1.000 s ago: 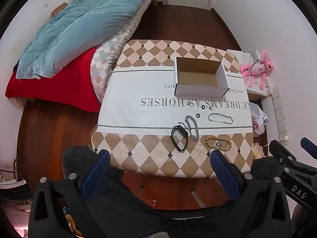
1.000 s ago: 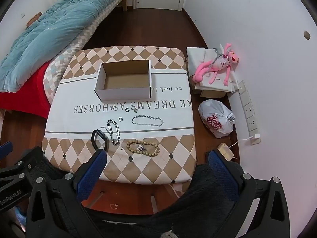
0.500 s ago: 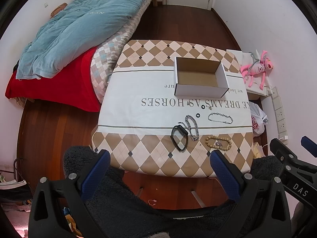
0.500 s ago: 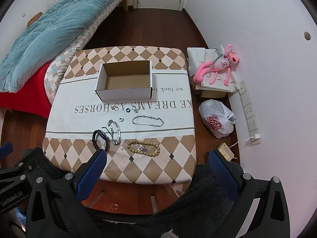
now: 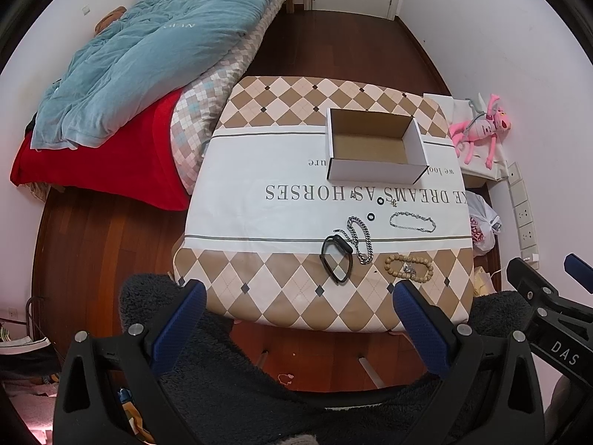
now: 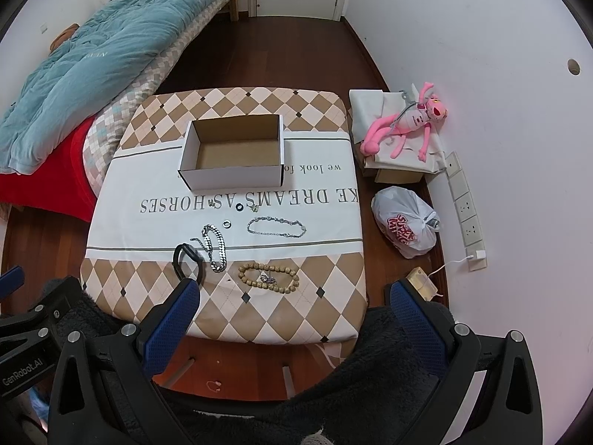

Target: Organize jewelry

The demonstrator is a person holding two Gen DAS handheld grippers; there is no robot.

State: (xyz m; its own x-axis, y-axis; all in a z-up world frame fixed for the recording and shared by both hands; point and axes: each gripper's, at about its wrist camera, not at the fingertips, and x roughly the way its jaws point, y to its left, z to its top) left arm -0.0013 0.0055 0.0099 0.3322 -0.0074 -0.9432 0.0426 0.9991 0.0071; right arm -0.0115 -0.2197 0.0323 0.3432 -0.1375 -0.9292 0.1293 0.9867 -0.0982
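Both grippers, left gripper [image 5: 296, 311] and right gripper [image 6: 292, 309], hang wide open and empty; ahead, the beaded bracelet [image 6: 268, 278] lies before the empty cardboard box [image 6: 233, 155], ready for loading.

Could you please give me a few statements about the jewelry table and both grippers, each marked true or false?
1. The open white cardboard box holds no jewelry. True.
2. The left gripper is clamped on the black band bracelet. False: its jaws are wide open, empty, short of the table.
3. The tan wooden bead bracelet lies nearer the table's front edge than the thin silver chain bracelet. True.
4. The chunky silver curb chain lies inside the box. False: it lies on the diamond-patterned tablecloth beside the black band.
5. The right gripper is open and holds nothing. True.
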